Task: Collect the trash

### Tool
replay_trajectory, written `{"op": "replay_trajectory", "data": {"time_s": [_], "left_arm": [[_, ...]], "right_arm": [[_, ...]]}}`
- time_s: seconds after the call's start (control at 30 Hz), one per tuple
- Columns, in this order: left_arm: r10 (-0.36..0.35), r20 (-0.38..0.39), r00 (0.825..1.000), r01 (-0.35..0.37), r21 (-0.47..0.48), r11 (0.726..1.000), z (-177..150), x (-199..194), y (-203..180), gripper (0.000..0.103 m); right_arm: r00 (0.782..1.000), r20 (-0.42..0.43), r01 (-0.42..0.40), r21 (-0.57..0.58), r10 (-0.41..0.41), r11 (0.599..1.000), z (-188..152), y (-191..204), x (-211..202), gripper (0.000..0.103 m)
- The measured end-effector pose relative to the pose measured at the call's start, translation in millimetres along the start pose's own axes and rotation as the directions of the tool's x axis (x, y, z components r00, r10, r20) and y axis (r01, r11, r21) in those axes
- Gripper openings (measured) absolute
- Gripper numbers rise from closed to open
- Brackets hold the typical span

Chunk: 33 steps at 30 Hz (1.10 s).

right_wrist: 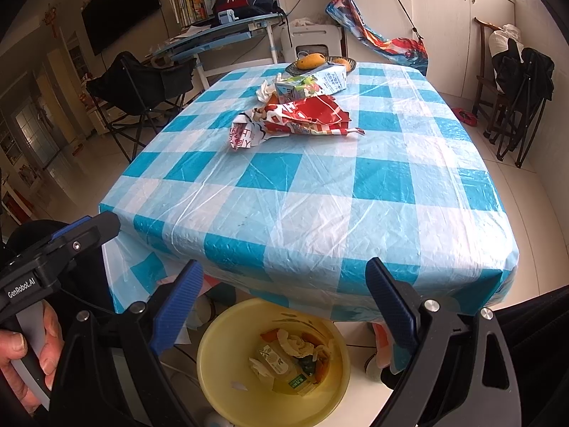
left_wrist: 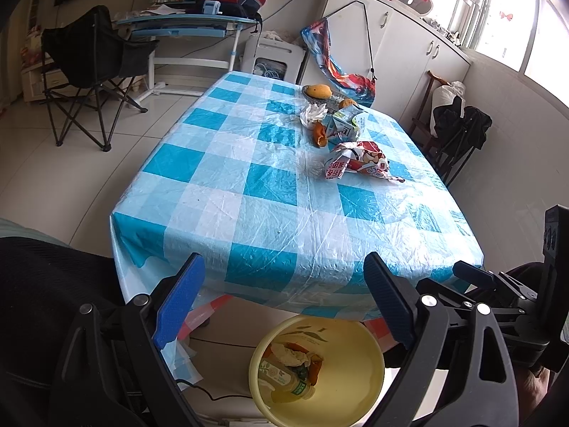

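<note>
Both grippers (left_wrist: 284,306) (right_wrist: 284,306) spread, empty over bin (right_wrist: 220,384). Between picks, I reckon; next reach fwd for wrapper (right_wrist: 302,117).

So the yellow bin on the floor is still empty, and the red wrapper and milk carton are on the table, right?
Not quite. The yellow bin isn't empty: the right wrist view shows a plastic bottle and crumpled tissue inside. The rest is right: the red wrapper and milk carton are on the table.

Tiled floor (left_wrist: 42,163), white cabinets (left_wrist: 402,46) w/ bright window (left_wrist: 512,17), folding chair (left_wrist: 89,60).
</note>
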<state>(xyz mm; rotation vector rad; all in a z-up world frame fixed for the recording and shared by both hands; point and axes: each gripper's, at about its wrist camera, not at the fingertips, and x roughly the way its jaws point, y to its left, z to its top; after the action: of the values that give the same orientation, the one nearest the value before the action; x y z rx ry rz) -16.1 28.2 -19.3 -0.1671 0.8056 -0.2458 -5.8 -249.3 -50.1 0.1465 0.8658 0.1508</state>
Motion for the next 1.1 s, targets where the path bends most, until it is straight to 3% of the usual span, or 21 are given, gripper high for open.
{"op": "replay_trajectory", "data": {"time_s": [1.1], "left_arm": [[0.004,-0.005,1.000,-0.004,0.003,1.000,2.4,3.6,-2.4,0.088]], "right_arm": [[1.000,-0.002,0.003,0.001,-0.003,1.000,-1.4,-1.4,0.9,0.089]]}}
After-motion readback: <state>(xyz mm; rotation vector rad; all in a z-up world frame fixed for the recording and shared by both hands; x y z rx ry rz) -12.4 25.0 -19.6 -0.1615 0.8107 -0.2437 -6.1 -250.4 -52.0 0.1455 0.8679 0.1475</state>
